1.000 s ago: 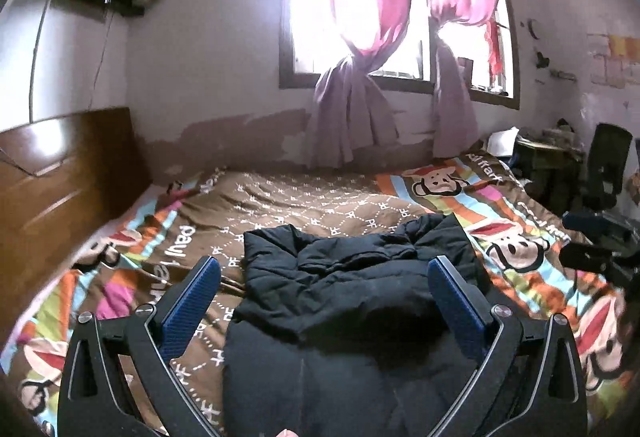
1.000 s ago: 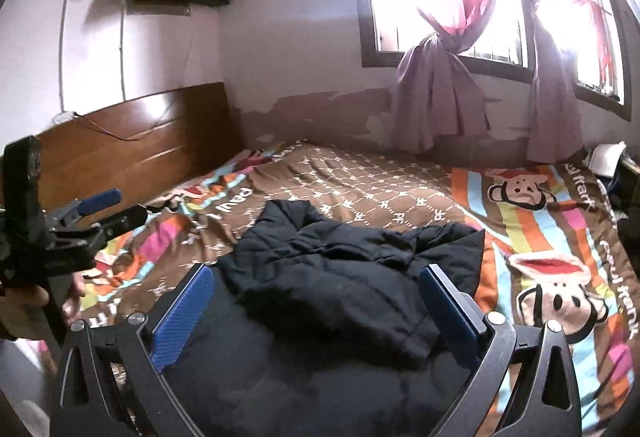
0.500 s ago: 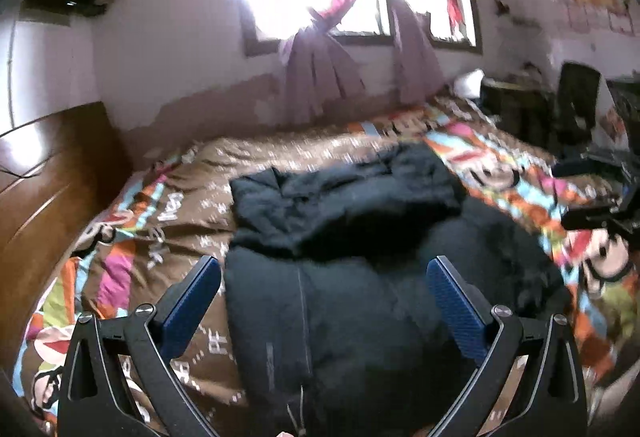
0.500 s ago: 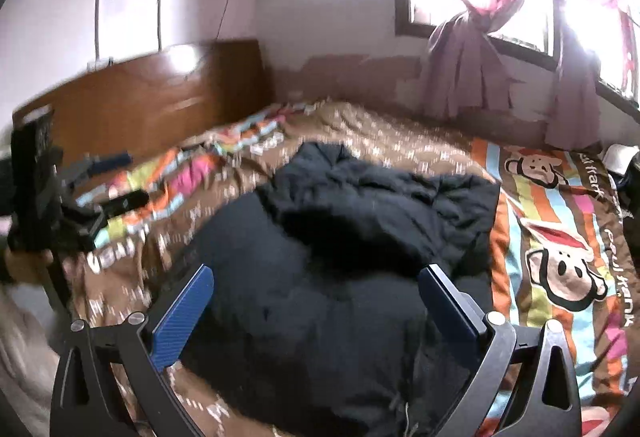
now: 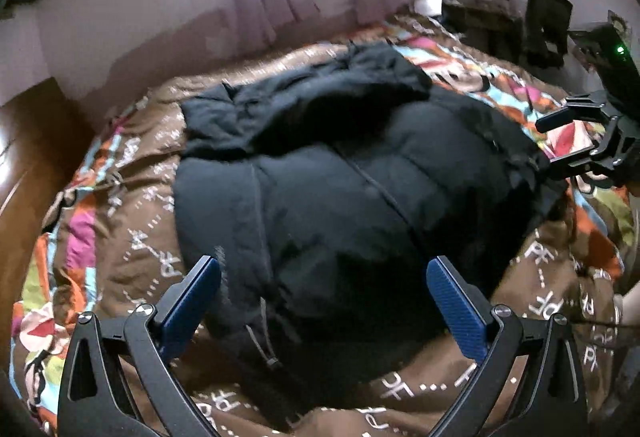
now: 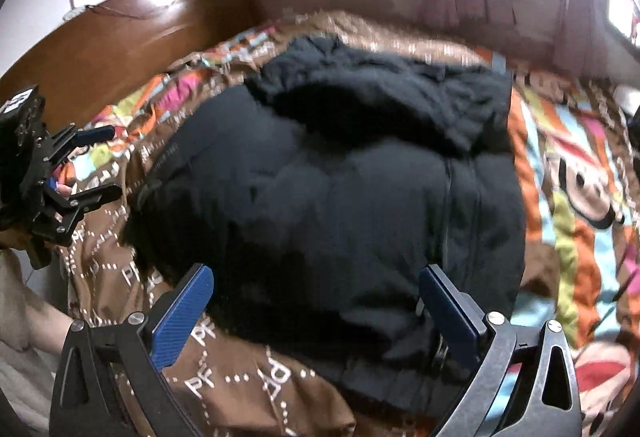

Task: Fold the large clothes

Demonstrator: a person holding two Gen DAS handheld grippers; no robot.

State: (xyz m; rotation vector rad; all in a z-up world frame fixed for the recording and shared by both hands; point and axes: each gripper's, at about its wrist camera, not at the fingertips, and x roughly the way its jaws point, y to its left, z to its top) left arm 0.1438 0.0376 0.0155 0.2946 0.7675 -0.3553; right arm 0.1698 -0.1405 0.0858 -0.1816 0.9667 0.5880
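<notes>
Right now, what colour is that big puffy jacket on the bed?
Black; the jacket shows best in the left wrist view.

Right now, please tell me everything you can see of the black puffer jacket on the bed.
The black puffer jacket is padded and quilted, matte, with a zipper running down its front. It lies spread on the patterned brown bedspread, its upper part bunched toward the window. A drawcord shows at its near hem. Both grippers are open above it; neither touches it.

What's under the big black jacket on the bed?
The black jacket lies on a brown bedspread with white letters and bright cartoon stripes, which shows all around it. Whatever is directly beneath the jacket is covered, so I cannot tell if anything else is there.
</notes>
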